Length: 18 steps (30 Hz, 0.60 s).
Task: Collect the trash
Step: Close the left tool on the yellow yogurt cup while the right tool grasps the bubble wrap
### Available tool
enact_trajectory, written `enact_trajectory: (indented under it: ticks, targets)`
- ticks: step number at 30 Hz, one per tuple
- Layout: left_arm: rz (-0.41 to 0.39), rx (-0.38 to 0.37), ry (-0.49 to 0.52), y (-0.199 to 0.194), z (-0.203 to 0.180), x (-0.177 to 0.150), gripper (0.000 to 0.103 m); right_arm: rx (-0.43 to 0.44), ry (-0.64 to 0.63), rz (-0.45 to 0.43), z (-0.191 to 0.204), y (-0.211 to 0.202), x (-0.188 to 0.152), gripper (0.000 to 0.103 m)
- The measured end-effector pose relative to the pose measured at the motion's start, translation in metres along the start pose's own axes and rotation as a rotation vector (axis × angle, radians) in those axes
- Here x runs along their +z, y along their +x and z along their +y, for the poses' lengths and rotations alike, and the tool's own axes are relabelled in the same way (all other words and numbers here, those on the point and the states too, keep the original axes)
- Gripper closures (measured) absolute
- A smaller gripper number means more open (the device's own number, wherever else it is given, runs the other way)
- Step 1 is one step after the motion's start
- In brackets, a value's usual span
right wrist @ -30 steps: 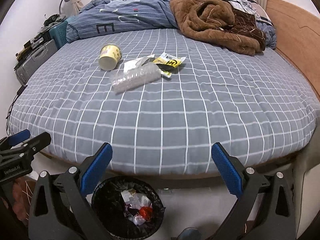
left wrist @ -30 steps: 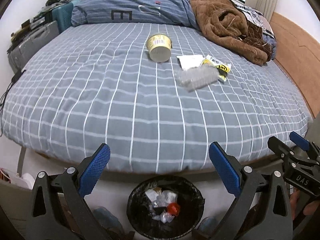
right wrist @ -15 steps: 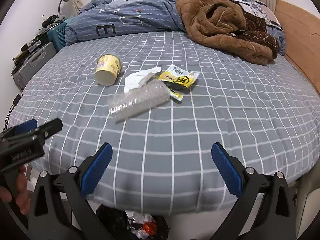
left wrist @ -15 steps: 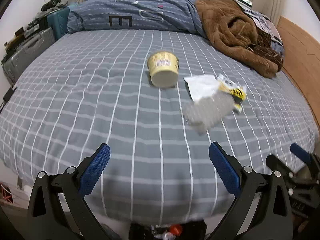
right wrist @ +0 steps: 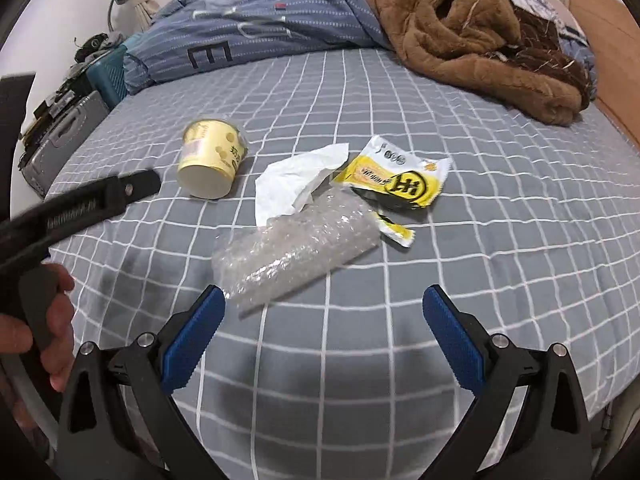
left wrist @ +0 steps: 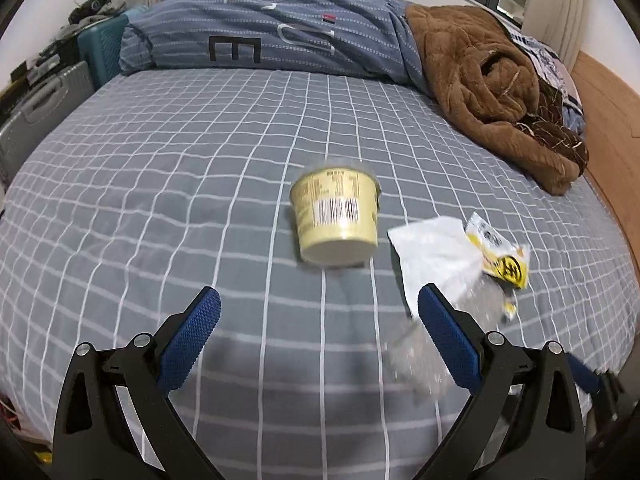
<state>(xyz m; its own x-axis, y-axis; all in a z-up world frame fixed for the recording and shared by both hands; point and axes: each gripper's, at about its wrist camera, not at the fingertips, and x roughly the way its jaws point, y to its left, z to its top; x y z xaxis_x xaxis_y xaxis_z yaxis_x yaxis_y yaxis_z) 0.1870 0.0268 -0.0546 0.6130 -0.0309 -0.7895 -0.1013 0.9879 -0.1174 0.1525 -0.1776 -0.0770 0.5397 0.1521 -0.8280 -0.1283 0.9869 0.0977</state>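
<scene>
A pale yellow paper cup (left wrist: 338,216) (right wrist: 212,164) lies on its side on the grey checked bed. To its right lie a white tissue (left wrist: 436,256) (right wrist: 296,184), a yellow snack wrapper (left wrist: 502,256) (right wrist: 396,180) and a clear bubble-wrap piece (left wrist: 416,356) (right wrist: 296,250). My left gripper (left wrist: 316,320) is open, just short of the cup, with nothing between its fingers. My right gripper (right wrist: 324,320) is open too, hovering just in front of the bubble wrap. The left tool, held by a hand, shows at the left edge of the right wrist view.
A brown fleece blanket (left wrist: 492,92) (right wrist: 476,36) and a blue striped duvet (left wrist: 276,32) (right wrist: 256,20) are piled at the far end of the bed. Suitcases (left wrist: 40,108) stand to the left, a wooden headboard (left wrist: 612,120) to the right.
Both grippers have moved forward over the bed toward the litter. The black bin with trash below the bed edge has dropped out of view. Both stay open.
</scene>
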Motion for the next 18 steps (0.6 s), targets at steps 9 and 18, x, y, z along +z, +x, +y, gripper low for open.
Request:
enact_trajectory:
  ticks: [9,18]
  targets:
    - [0.042,-0.011,-0.014,0.051,-0.005,0.035,0.006,0.005,0.040,0.052,0.005,0.051,0.022,0.008]
    - [0.089,-0.013,0.019,0.090,-0.017,0.040,0.007,0.057,0.074,0.105,0.010,0.079,0.024,0.035]
